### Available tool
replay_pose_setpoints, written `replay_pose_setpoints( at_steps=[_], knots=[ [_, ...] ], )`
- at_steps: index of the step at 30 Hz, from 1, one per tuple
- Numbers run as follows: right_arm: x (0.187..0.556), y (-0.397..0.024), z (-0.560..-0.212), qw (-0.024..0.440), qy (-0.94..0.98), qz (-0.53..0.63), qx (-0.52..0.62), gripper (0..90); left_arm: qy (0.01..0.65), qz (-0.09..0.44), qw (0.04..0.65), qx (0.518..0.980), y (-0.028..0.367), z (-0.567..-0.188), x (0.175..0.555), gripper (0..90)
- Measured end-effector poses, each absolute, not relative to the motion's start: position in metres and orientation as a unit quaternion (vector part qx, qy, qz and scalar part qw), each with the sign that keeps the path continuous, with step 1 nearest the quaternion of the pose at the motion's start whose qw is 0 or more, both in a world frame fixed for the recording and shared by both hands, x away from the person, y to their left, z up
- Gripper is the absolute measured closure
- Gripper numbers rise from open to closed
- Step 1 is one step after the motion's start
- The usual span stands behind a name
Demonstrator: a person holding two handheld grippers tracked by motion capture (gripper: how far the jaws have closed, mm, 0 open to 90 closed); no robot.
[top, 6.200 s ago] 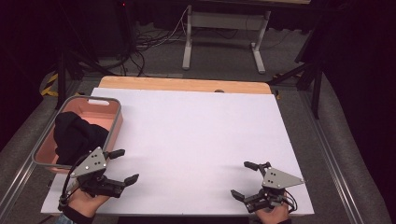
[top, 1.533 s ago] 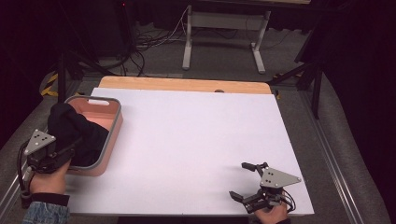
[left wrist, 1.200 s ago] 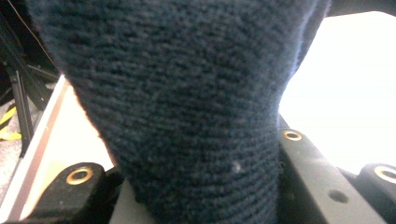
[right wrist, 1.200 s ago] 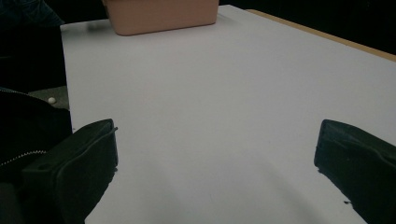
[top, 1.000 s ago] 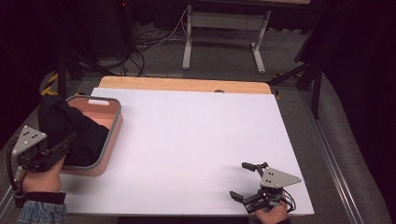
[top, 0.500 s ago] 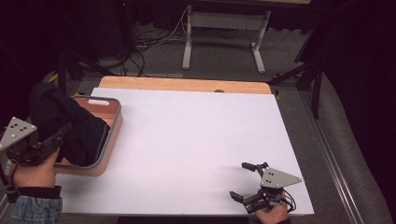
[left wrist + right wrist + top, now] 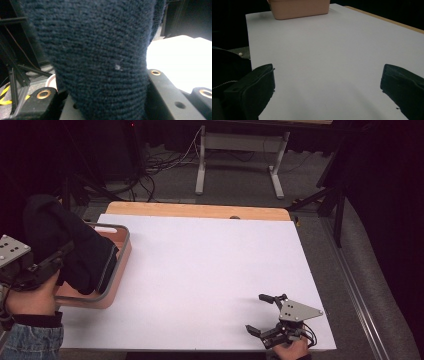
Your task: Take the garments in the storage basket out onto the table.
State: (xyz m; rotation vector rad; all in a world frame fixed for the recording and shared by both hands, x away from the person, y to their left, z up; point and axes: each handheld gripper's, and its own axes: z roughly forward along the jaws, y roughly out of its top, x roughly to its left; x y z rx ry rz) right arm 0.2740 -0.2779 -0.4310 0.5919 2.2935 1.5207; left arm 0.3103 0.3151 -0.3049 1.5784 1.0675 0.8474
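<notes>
In the high view, the left gripper [image 7: 37,265] sits off the left edge of the table [image 7: 210,270], clamped on a dark knitted garment [image 7: 70,247] that rises above and ahead of it and drapes down over the near rim of the pink bin [image 7: 117,265] just to its inboard side. Part of the cloth appears to hang inside the bin, so the step in hand is judged to be lifting the garment clear. To do this well, raise the gripper until the lowest fold clears the bin rim before carrying it sideways over the table; a trailing fold could drag or tip the bin. The right gripper [image 7: 267,315] rests low at the near right of the table, well apart from the garment, jaws spread wide and holding nothing. In the left gripper view, the garment [image 7: 100,57] fills the space directly between and above the jaws, pinched at their base; the grip looks deep, taking a thick bunch, not an edge. Keep it firm, since knit fabric can slip under its own weight. In the right gripper view, the jaws stand far apart over bare table surface [image 7: 324,57], with the bin [image 7: 298,8] far ahead of them. This gripper is free to take a second hold on the hanging cloth once it reaches the table.
</notes>
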Motion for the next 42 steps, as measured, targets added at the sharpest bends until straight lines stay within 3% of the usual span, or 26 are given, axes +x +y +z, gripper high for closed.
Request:
replay_pose_setpoints(
  at_steps=[25,42],
  knots=[
    [0.273,-0.278,-0.431,0.161,0.804,0.534,0.206,0.2,0.358,0.311,0.564,0.676,0.266,-0.257,0.309,72.6],
    [0.273,-0.281,-0.430,0.160,0.801,0.538,0.207,0.2,0.315,0.261,0.594,0.693,0.215,-0.254,0.329,72.6]
  ],
)
